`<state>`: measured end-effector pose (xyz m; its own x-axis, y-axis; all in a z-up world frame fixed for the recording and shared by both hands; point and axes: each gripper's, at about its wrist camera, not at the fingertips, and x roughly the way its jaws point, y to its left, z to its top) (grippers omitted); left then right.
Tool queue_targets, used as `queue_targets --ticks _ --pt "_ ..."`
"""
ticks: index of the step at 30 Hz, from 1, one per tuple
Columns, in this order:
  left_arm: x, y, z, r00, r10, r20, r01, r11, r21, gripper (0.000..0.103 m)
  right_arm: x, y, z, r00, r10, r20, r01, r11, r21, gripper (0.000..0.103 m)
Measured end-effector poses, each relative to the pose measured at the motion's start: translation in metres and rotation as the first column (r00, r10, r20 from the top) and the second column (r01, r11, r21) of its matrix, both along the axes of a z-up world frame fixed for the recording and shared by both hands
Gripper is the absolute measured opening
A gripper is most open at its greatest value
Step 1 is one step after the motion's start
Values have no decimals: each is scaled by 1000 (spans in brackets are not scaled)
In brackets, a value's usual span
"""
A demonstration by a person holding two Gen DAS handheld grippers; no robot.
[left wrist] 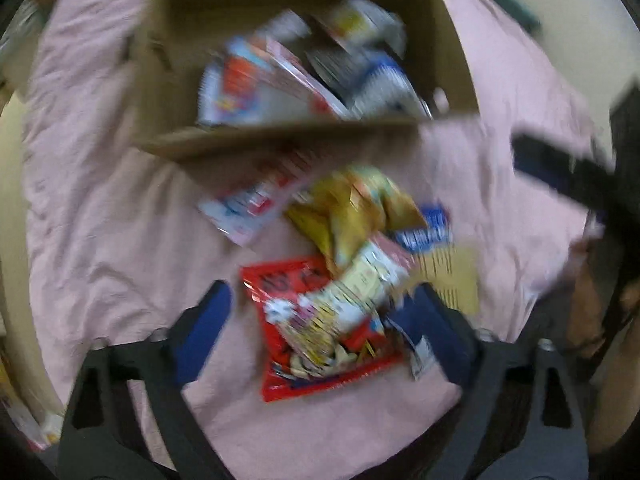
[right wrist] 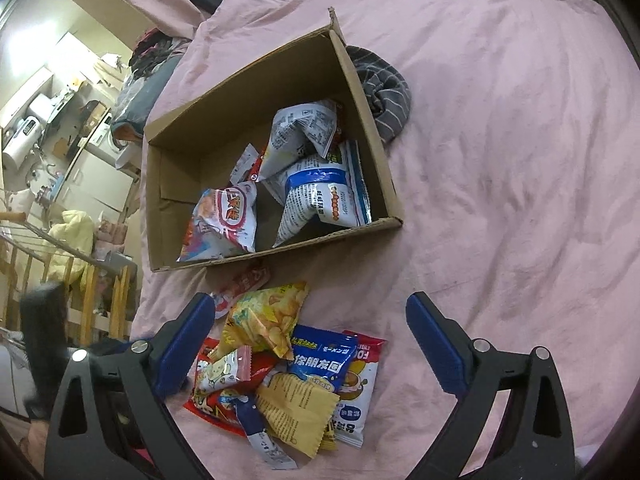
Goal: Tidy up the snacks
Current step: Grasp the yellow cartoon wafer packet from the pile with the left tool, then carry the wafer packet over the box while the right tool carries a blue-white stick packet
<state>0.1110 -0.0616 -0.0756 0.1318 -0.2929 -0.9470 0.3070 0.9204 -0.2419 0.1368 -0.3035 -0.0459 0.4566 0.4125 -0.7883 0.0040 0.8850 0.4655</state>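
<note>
A cardboard box (right wrist: 360,92) lies open on a pink bedsheet with several snack packets (right wrist: 316,196) inside; it also shows in the blurred left wrist view (left wrist: 280,140). A pile of loose snack packets (right wrist: 280,364) lies in front of the box, with a yellow chip bag (right wrist: 272,312) and a blue packet (right wrist: 316,360) among them. My right gripper (right wrist: 308,320) is open and empty above the pile. My left gripper (left wrist: 320,304) is open above the same pile, over a red packet (left wrist: 280,292) and a yellow bag (left wrist: 352,204). The other gripper (left wrist: 560,164) shows at the right.
A grey striped cloth (right wrist: 384,92) lies behind the box's right wall. The pink sheet (right wrist: 500,160) spreads wide to the right. A wooden railing (right wrist: 80,280) and cluttered room lie beyond the bed's left edge.
</note>
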Motion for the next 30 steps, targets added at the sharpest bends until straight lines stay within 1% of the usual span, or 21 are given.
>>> queue_targets --ticks 1,2,3,4,6,8,10,11,12,14,16,18,20,22,24,25,27,30 --pt "-1 -4 -4 1000 -16 -13 16 1000 3 85 0 -1 0 1000 -1 -1 1 1000 0 99" --pt "-1 -7 -7 999 -23 -22 23 1000 5 82 -1 -2 0 1000 -1 -2 1 1000 1 99" --pt "-1 -10 -11 999 -26 -31 27 1000 9 78 -1 -2 0 1000 -1 -2 1 1000 2 99" --pt "0 -12 -14 999 -30 -41 31 999 10 76 -1 -2 0 1000 -1 -2 1 1000 2 99" --pt "2 -17 -19 998 -38 -55 39 999 18 67 -1 -2 0 1000 -1 -2 1 1000 0 99" --pt "3 -21 -22 997 -44 -61 45 999 18 63 0 -3 0 1000 -2 -2 2 1000 1 99" --pt "3 -23 -23 997 -57 -61 58 998 15 52 -1 -3 -1 1000 -1 -3 1 1000 1 99" --pt "3 -24 -24 996 -64 -65 64 998 8 42 0 -3 -1 1000 0 -4 0 1000 -1 99" --pt "2 -24 -24 995 -68 -67 69 998 4 35 0 -3 -1 1000 2 -5 -2 1000 -1 99" --pt "0 -23 -21 995 -83 -55 83 996 8 29 -2 -2 -3 1000 16 -10 -16 1000 -5 99" --pt "-3 -20 -15 995 -83 -46 83 997 3 27 -5 1 -5 999 43 -24 -43 999 5 99" --pt "-8 -14 -3 997 -77 -27 76 997 -22 24 -11 8 -8 994 98 -52 -95 994 56 99" --pt "-12 -8 9 998 -68 -1 68 997 -37 24 -21 19 -14 982 161 -98 -149 982 114 97" --pt "-14 3 22 999 -44 27 45 997 -56 24 -31 31 -18 969 211 -132 -192 971 141 88" --pt "-15 16 28 999 4 33 -2 997 -72 24 -47 49 -22 946 281 -160 -259 955 147 79" --pt "-15 21 28 999 25 30 -23 997 -76 24 -52 55 -24 938 298 -175 -277 952 134 76" --pt "-15 31 27 997 71 19 -69 994 -79 24 -66 72 -32 919 331 -217 -319 944 86 66" --pt "-13 43 26 992 123 26 -121 991 -60 24 -77 82 -47 903 337 -266 -335 941 52 57"
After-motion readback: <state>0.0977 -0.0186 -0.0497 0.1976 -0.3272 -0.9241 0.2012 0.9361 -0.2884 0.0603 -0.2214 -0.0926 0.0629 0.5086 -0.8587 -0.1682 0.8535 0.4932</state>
